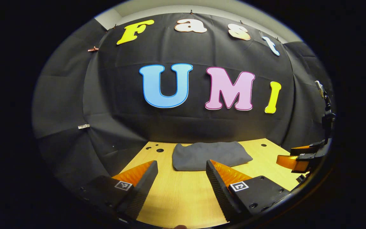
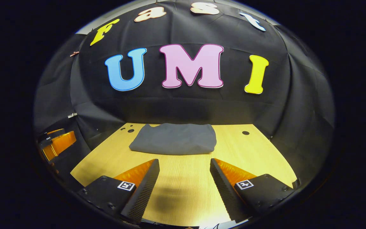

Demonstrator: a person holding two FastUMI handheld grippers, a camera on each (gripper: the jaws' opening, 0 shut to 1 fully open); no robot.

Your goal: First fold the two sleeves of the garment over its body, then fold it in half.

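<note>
The grey garment (image 2: pixel 175 139) lies folded into a compact block at the far side of the bench (image 2: pixel 183 187), near the black wall. Left gripper (image 1: pixel 181 165) hangs above the bench, fingers spread apart, holding nothing; right gripper (image 2: pixel 184 163) likewise, wide apart.

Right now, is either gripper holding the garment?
No; the garment lies folded on the table, beyond the open right gripper.

Each gripper (image 1: pixel 181 166) (image 2: pixel 184 164) – black blocks, square tags, screws, ridged wedge fingers.
</note>
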